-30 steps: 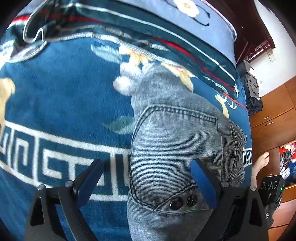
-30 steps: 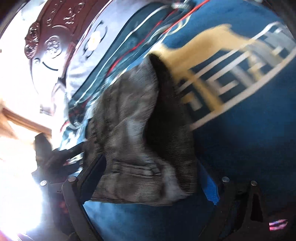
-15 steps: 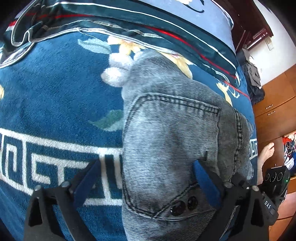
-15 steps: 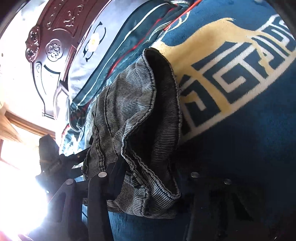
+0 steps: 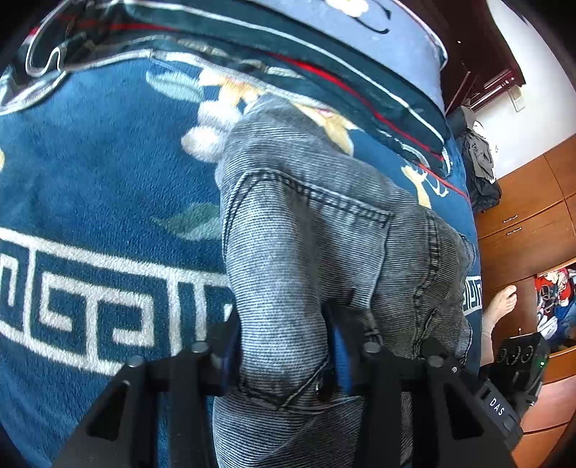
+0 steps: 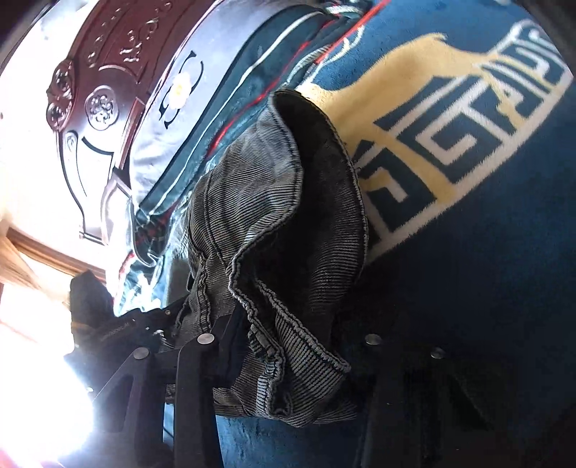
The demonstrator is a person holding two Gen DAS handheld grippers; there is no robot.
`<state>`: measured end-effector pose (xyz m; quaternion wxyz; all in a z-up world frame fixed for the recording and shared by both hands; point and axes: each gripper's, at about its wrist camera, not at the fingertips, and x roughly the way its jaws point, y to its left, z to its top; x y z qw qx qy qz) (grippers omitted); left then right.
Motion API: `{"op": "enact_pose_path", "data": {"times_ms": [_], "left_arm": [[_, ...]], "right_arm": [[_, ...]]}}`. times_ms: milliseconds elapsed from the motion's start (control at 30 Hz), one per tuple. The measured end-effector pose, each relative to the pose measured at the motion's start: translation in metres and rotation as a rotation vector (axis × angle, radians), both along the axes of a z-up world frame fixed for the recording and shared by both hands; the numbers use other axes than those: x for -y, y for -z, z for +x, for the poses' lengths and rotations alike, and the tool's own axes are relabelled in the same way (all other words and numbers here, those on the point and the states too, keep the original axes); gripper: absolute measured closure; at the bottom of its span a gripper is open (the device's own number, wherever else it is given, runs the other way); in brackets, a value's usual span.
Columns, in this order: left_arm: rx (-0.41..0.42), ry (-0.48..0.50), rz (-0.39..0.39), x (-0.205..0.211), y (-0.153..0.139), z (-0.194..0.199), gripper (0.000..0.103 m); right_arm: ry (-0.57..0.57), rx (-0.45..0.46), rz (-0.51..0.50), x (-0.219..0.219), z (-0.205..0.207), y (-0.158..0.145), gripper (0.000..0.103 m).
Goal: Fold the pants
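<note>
Already partly folded: the grey pants [image 5: 306, 230] lie as a thick bundle on the blue patterned bed blanket [image 5: 90, 180], back pocket up, below the pillow [image 5: 360, 32]. Left claw [image 5: 284, 360] has just been closing and now pinches the near pocket end; right claw [image 6: 288, 345] has likewise closed, its jaws clamped on the bunched hem end. Judged remaining: a further fold-over, then smoothing flat.

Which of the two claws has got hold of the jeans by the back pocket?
The left gripper: its jaws, just closing, pinch the gray jeans at the stitched back pocket. The right gripper grips a bunched, hemmed edge instead.
</note>
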<state>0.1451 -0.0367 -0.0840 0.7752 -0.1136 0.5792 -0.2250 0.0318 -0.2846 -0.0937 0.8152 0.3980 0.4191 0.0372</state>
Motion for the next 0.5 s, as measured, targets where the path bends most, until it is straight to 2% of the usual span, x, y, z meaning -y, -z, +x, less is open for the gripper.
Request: {"op": "enact_pose_path", "data": {"times_ms": [167,500], "left_arm": [[0.040,0.003,0.007,0.003,-0.011,-0.005,0.067],[0.097,0.030,-0.008,-0.005,-0.039,-0.012,0.069]], "right_arm": [[-0.013,0.010,-0.085,-0.010,0.001,-0.011,0.073],[-0.045,0.043,-0.115,-0.022,0.001,-0.027,0.074]]}}
